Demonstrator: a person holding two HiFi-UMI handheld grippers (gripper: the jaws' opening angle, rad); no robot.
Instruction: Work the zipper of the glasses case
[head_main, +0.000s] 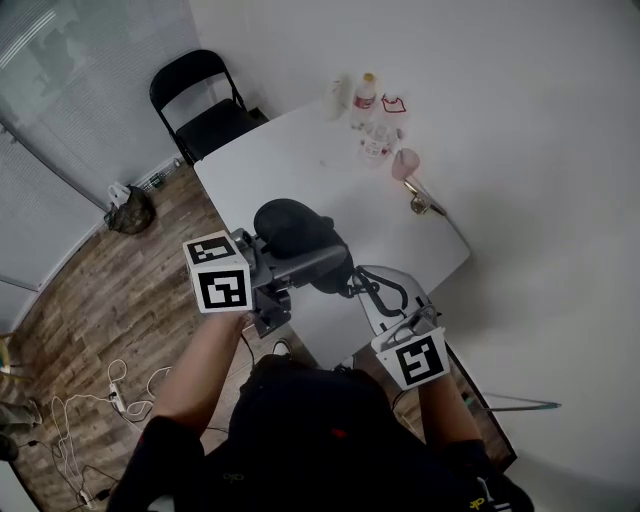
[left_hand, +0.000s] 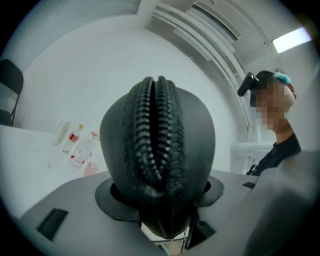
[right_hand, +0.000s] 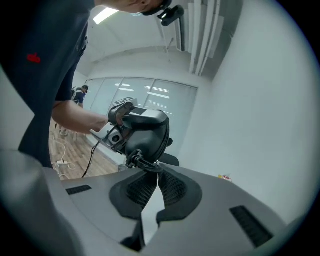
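Note:
The black oval glasses case (head_main: 290, 228) is held above the white table (head_main: 300, 160), with my left gripper (head_main: 300, 268) shut on its rounded sides. In the left gripper view the case (left_hand: 157, 150) fills the middle, its zipper (left_hand: 156, 127) running up the edge that faces the camera. My right gripper (head_main: 362, 290) comes in from the right, its jaws shut on the zipper's black pull loop. In the right gripper view that pull loop (right_hand: 142, 163) sits pinched at my fingertips (right_hand: 151, 175), just below the case (right_hand: 145, 132).
Plastic bottles (head_main: 366, 100), a pink cup (head_main: 404, 162) and a small gold object (head_main: 424, 206) stand at the table's far side. A black chair (head_main: 205, 105) is behind the table. Cables (head_main: 110, 400) and a dark bag (head_main: 130, 212) lie on the wooden floor at left.

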